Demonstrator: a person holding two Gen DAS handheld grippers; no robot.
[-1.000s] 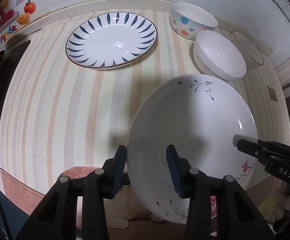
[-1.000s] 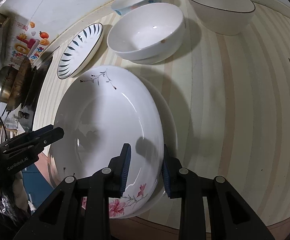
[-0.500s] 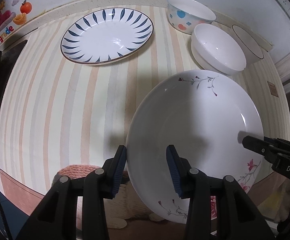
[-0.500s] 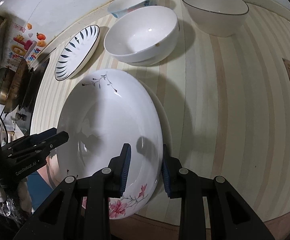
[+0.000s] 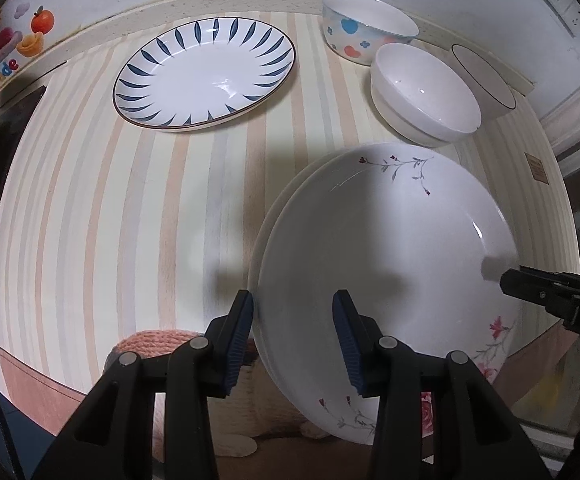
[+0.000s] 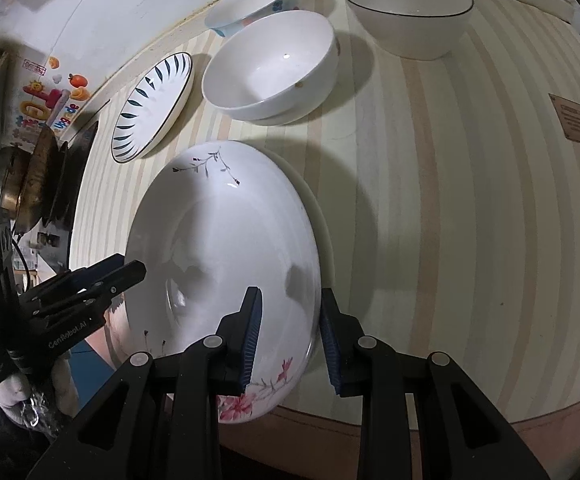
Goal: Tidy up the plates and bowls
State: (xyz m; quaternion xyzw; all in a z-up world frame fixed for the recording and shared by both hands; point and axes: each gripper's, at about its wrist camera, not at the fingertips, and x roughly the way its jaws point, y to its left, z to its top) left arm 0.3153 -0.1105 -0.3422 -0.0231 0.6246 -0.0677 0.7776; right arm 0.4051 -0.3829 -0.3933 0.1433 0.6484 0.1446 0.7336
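**A:** Over the near edge of the striped tabletop [image 5: 121,216], both grippers are gripping the floral plate [image 5: 390,264] by opposite rims. Left gripper [image 5: 293,334] is clamping its left rim, one pad inside the dish, one outside

**B:** Right one?

**A:** Right gripper [image 6: 288,330] is doing the same on the right rim, jaws narrow with the rim running between the blue pads. In the left wrist view it is showing as a black tip over the plate's far right edge

**B:** Is the plate sitting on the tabletop or lifted?

**A:** Cannot tell for sure. It is casting a shadow along its right side in the right wrist view, and its near part is overhanging the tabletop edge. It looks slightly tilted

**B:** Rest of the dishes?

**A:** Blue-leaf plate [image 5: 205,76] is lying flat toward the back left, well apart from the floral plate. Plain white bowl [image 5: 422,92] is standing just behind the floral plate, seemingly nested in a second white piece under it. Spotted bowl [image 5: 366,28] is sitting behind that by the wall, and the black-rimmed bowl [image 6: 408,16] is standing upright at the back right, apart from the others

**B:** Anything else around?

**A:** Metal pot [image 6: 5,188] and dark pan are showing off the left end in the right wrist view, fruit stickers [image 5: 29,36] on the wall
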